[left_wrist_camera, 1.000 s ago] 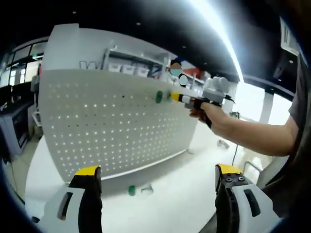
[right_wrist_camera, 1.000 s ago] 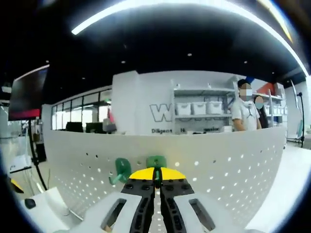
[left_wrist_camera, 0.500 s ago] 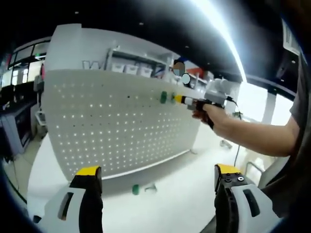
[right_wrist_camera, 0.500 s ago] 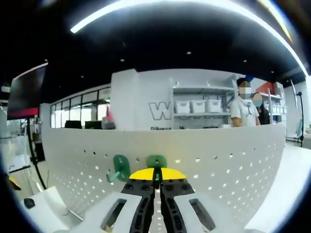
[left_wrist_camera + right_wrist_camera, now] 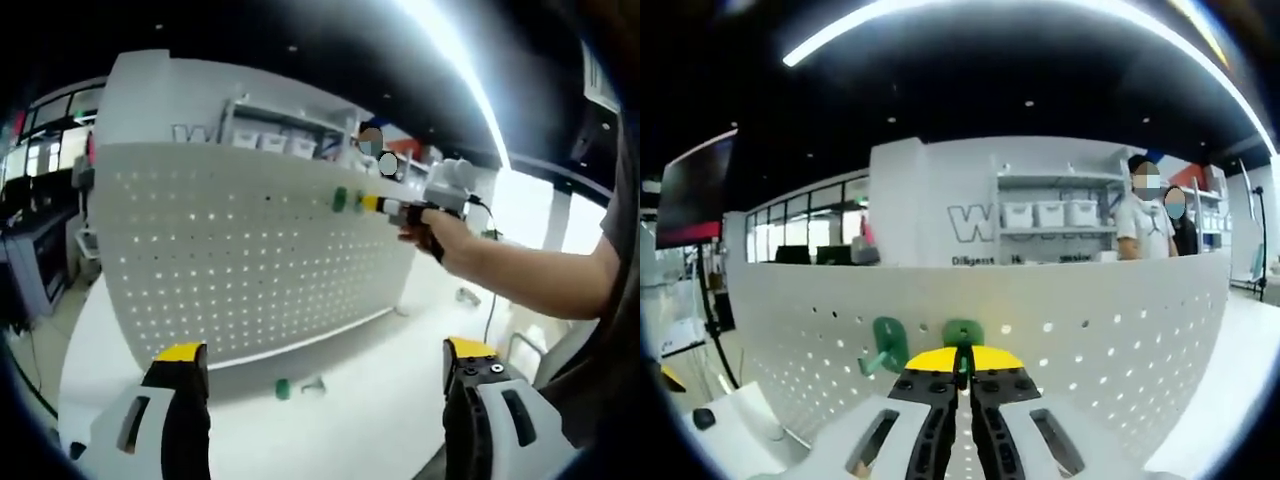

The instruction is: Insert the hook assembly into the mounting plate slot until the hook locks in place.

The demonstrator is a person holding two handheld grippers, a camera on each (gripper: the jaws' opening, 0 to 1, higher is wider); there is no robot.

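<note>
Barely moved: right tool (image 5: 960,362) still pinches green hook (image 5: 962,333) at pegboard (image 5: 1120,330) | left tool (image 5: 318,365) spread, idle | risk: tilted hook misses slot, won't lock

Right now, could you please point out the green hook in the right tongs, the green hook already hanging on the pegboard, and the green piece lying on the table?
Held green hook (image 5: 963,332), right gripper view, its top plate.
Hanging green hook (image 5: 889,338), right gripper view, its plate.
Loose green piece (image 5: 283,388), left gripper view, its body.
</note>
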